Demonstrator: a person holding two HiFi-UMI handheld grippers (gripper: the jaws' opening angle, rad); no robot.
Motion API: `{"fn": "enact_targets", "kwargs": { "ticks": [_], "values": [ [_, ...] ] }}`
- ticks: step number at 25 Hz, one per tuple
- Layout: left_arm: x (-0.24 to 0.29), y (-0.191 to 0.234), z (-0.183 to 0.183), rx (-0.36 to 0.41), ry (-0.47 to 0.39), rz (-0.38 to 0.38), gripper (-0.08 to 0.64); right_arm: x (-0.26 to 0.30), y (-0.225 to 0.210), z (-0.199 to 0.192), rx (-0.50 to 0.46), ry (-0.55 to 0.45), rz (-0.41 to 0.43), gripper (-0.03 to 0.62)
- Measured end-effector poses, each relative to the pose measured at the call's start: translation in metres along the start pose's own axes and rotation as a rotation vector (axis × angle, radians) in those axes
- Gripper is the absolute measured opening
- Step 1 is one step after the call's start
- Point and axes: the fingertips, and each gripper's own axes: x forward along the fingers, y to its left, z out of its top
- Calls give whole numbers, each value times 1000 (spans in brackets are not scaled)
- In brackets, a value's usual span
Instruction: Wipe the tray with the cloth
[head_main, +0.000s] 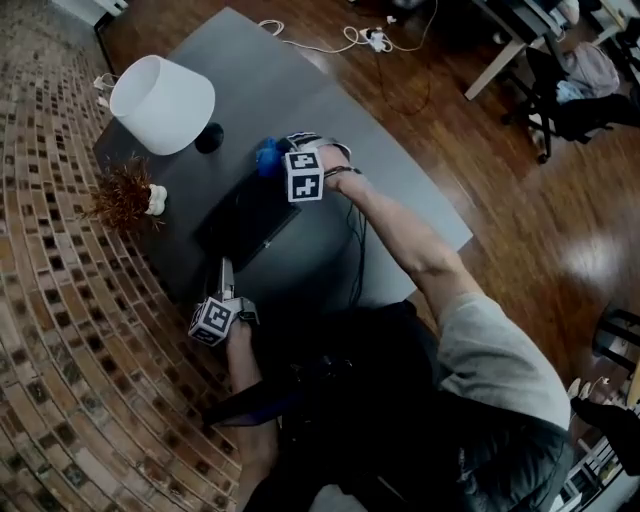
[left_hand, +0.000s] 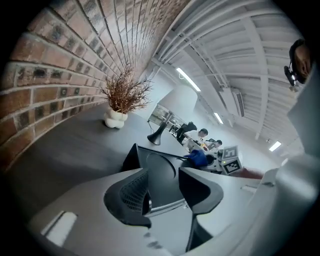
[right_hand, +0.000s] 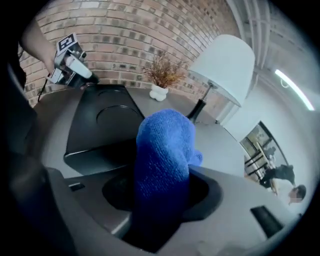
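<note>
The right gripper (right_hand: 162, 192) has its fingers pinched tight on the blue cloth (right_hand: 165, 145), which bunches up out of the gap in a thick wad. That likely leaves a soft pad sticking out beyond the fingertips, so fabric rather than plastic meets the surface. In the head view the cloth hangs at about 1 o'clock from the black tray (head_main: 245, 215), just beside its far corner and not yet on it. The tray lies flat in the middle of the dark table (head_main: 400, 190). The left gripper (left_hand: 165, 185) comes in from about 6 o'clock with its fingers spread. The tray's near rim shows in the gap between them, and neither pad appears to press on it. It looks placed there to brace the tray so the wiping cannot push it across the table. A white lamp (head_main: 160, 103) stands at 11 o'clock from the tray and a dried plant (head_main: 125, 190) in a small white vase at 9 o'clock, both well clear of the wiping path. By count there are one tray, one cloth, two grippers, one lamp and one plant.
</note>
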Motion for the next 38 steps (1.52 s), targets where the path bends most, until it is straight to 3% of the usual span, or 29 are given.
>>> {"fn": "enact_targets", "kwargs": {
  "ticks": [3, 6, 9, 11, 12, 15, 17, 21, 26, 29, 31, 33, 35, 38],
  "values": [
    [5, -9, -3, 7, 14, -23, 183, 7, 27, 12, -201, 2, 62, 207],
    [17, -20, -4, 51, 49, -49, 183, -18, 66, -1, -372, 53, 79, 207],
    [20, -20, -4, 72, 59, -39, 183, -53, 127, -29, -482, 79, 213, 207],
    [18, -19, -4, 66, 57, -42, 183, -64, 140, -43, -410, 56, 293, 207],
    [19, -20, -4, 66, 54, -44, 183, -61, 125, -46, -340, 50, 265, 207],
    [21, -24, -3, 67, 40, -39, 183, -26, 34, -42, -145, 64, 37, 207],
    [19, -22, -5, 70, 33, -33, 183, 5, -2, -24, -66, 47, -19, 207],
    [18, -23, -8, 82, 25, -45, 183, 43, 22, -3, -203, 43, 64, 206],
    [17, -23, -7, 109, -3, -31, 181, 2, 82, -25, -240, 72, 136, 201],
    [13, -26, -7, 86, -39, -30, 176, -46, 148, -51, -361, 103, 297, 202],
    [10, -28, -7, 38, -37, -46, 176, -71, 164, -65, -337, 92, 413, 202],
    [-2, -25, -14, -36, -36, -14, 176, -71, 124, -69, -266, 108, 340, 202],
    [-21, -17, -29, -127, -47, 45, 175, -50, 60, -54, -231, 126, 162, 202],
    [-24, -18, -53, -266, -44, 51, 176, -9, -14, -3, -265, 119, -3, 202]
  ]
}}
